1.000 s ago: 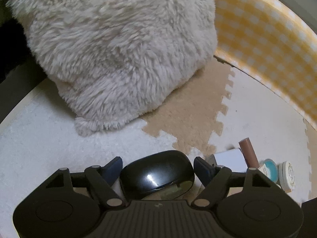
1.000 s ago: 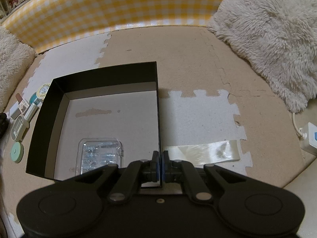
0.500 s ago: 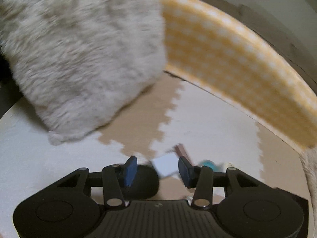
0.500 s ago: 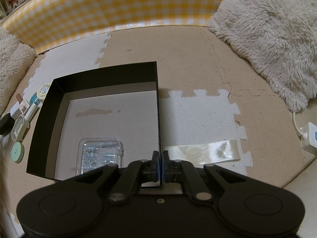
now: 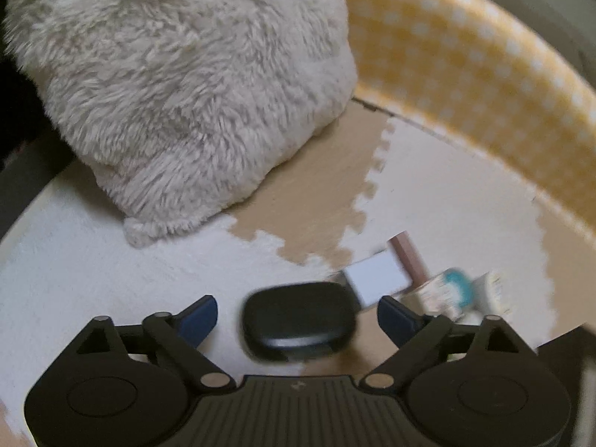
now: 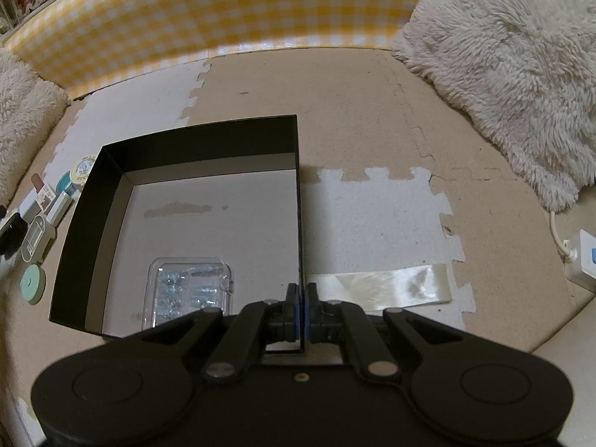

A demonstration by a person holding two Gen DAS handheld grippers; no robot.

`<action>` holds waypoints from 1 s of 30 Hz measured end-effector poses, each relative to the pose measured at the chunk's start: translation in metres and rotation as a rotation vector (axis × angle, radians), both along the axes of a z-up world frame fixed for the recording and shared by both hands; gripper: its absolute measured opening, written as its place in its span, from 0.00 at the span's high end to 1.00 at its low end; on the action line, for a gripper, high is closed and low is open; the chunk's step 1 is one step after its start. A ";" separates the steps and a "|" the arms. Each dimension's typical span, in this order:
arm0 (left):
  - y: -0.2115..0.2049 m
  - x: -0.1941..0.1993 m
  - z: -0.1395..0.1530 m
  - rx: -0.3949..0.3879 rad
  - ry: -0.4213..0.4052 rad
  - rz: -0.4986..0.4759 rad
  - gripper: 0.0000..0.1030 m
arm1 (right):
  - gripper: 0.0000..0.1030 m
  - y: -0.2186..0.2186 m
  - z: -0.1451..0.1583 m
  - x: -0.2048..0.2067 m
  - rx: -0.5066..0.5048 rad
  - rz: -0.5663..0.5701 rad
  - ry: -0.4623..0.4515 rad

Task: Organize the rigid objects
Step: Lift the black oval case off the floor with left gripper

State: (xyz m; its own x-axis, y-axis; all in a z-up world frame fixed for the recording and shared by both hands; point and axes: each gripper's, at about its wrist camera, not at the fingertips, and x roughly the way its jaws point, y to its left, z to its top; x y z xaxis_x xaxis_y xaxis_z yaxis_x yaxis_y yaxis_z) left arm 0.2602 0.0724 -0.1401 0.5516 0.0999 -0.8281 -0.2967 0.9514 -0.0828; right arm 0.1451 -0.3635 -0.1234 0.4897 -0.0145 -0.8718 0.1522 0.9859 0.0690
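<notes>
On the foam mat [image 6: 372,119], 1 box [image 6: 298,201] clamped by right jaws; left jaws apart around 1 seemingly loose black case [image 5: 300,322].

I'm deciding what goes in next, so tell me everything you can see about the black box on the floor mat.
The black box is an open, lidless rectangular container with thin, matte black walls, cardboard by the look of it, and a pale grey floor bearing a brownish scuffed patch. It sits flat on the foam mat. A clear plastic case lies inside near the front. The right claw is shut on its right wall. Small items line the mat beside its left wall.
</notes>
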 end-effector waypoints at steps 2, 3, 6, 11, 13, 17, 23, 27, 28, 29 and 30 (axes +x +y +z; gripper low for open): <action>0.004 0.003 -0.008 0.015 0.024 -0.013 0.09 | 0.97 0.000 0.000 0.000 -0.001 0.001 0.000; 0.006 0.005 -0.012 0.011 0.036 -0.014 0.08 | 0.97 0.000 0.000 0.000 -0.001 0.002 0.001; 0.010 0.006 -0.018 -0.027 0.044 -0.009 0.08 | 0.97 0.000 0.000 0.000 -0.002 0.003 0.001; 0.011 0.012 -0.022 -0.052 0.047 -0.002 0.08 | 0.97 0.000 0.000 0.000 -0.006 0.006 0.003; 0.012 0.013 -0.023 -0.060 0.051 0.006 0.08 | 0.97 0.000 0.000 0.000 -0.008 0.008 0.004; 0.013 0.016 -0.027 -0.071 0.063 0.016 0.08 | 0.97 0.000 0.000 0.000 -0.008 0.008 0.005; 0.011 0.018 -0.029 -0.071 0.057 -0.007 0.14 | 0.97 0.000 0.000 0.000 -0.008 0.008 0.005; 0.009 0.019 -0.027 -0.072 0.058 -0.027 0.22 | 0.97 0.000 0.000 0.000 -0.005 0.007 0.004; 0.009 0.019 -0.026 -0.078 0.062 -0.025 0.22 | 0.97 0.000 0.000 0.001 -0.003 0.007 0.004; 0.009 0.018 -0.026 -0.083 0.062 -0.021 0.22 | 0.97 -0.001 0.000 0.001 0.000 0.006 0.003; 0.009 0.017 -0.025 -0.086 0.063 -0.012 0.22 | 0.97 -0.001 0.000 0.001 0.003 0.004 0.003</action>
